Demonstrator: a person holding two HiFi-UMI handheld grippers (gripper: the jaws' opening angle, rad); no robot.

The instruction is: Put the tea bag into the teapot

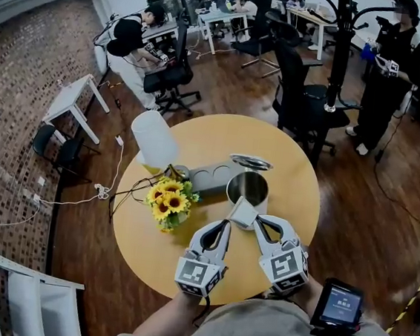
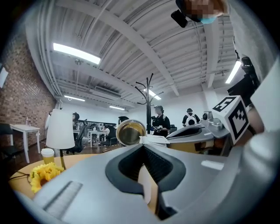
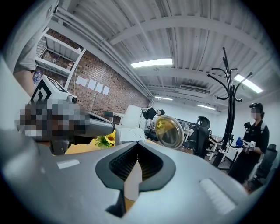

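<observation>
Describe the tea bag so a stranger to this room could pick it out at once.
Find the round yellow table and the open steel teapot on it. Just in front of the teapot, the tea bag is a small flat white square pinched between the left tool and the right tool. Unlike the lid and sunflowers nearby, it is held, not resting on the table.

One teapot [image 1: 232, 189], one tea bag [image 1: 243, 212], two tongs [image 1: 227, 224] [image 1: 259, 221]
</observation>
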